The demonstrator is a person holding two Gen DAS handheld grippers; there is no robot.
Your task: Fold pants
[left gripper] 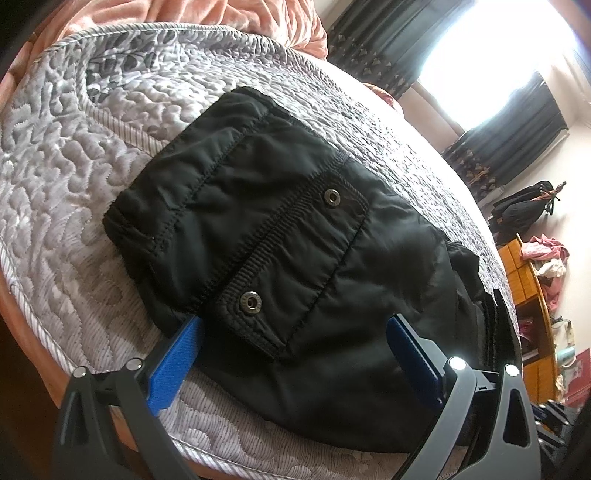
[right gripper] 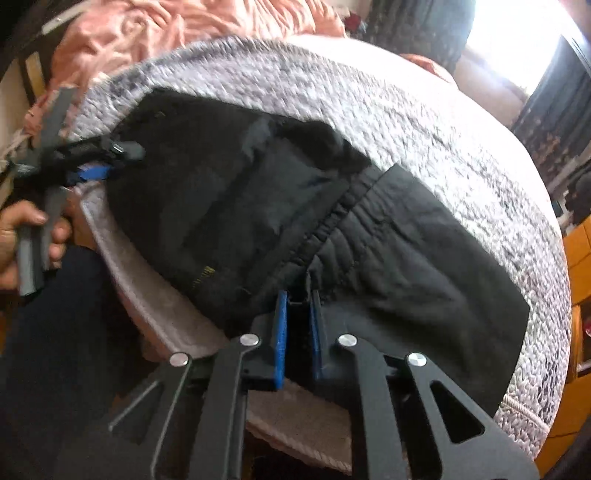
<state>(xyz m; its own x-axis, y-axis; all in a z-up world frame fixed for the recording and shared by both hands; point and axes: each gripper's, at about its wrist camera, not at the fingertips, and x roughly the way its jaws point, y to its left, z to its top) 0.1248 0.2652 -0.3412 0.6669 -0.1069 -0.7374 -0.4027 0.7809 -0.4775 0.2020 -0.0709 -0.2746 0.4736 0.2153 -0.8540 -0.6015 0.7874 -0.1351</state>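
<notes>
Bed surface: grey quilted mattress cover with corded edge; crumpled pink blanket at the far end; bright window overexposed, flanked by dark patterned curtains; pale wall; orange wooden shelf unit holding pink clothing at the right.

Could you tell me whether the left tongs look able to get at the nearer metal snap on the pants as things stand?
Probably yes. The left tongs stand open over the black pants, and the nearer snap lies bare between and just beyond the blue fingers; nothing covers it.
</notes>
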